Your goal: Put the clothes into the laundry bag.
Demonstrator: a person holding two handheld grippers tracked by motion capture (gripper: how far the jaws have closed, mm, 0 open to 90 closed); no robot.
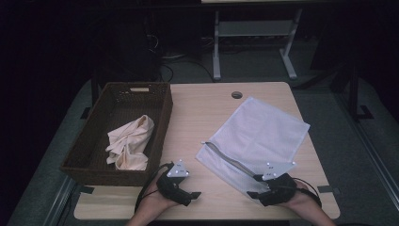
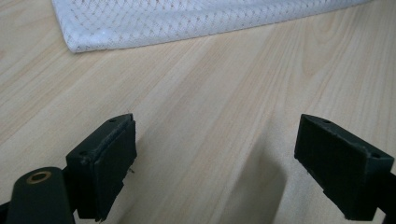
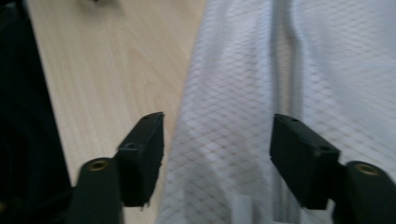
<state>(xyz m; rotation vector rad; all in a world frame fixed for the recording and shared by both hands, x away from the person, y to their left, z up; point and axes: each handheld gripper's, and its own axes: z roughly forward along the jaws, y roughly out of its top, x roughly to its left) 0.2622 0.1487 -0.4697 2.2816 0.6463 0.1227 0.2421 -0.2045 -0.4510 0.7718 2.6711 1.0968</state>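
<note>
Lying flat on the table point(image 1: 207, 108) is a white mesh bag point(image 1: 256, 141). It sits on the right half, turned at a slant, with its zip point(image 1: 230, 162) along the near left edge. One near corner of the bag is under the right gripper point(image 1: 256, 186).

The right gripper rests at the near right edge of the table, in the person's right hand point(image 1: 301, 202). In the right gripper view its jaws stand apart. The bag point(image 3: 280, 93) lies below and between them, but the pads do not press on it. The zip point(image 3: 282, 56) runs up the middle of that view.

The left gripper point(image 1: 193, 194) rests at the near edge of the table, just by the front right corner of the basket point(image 1: 89, 141). The left hand point(image 1: 153, 205) holds it. In the left gripper view its jaws are wide apart with only bare wood point(image 2: 201, 121) between them. A corner of the bag point(image 2: 187, 18) shows farther off, well apart from the jaws.

The brown basket stands on the left side of the table. A cream cloth point(image 1: 129, 143) lies bunched up inside it.
</note>
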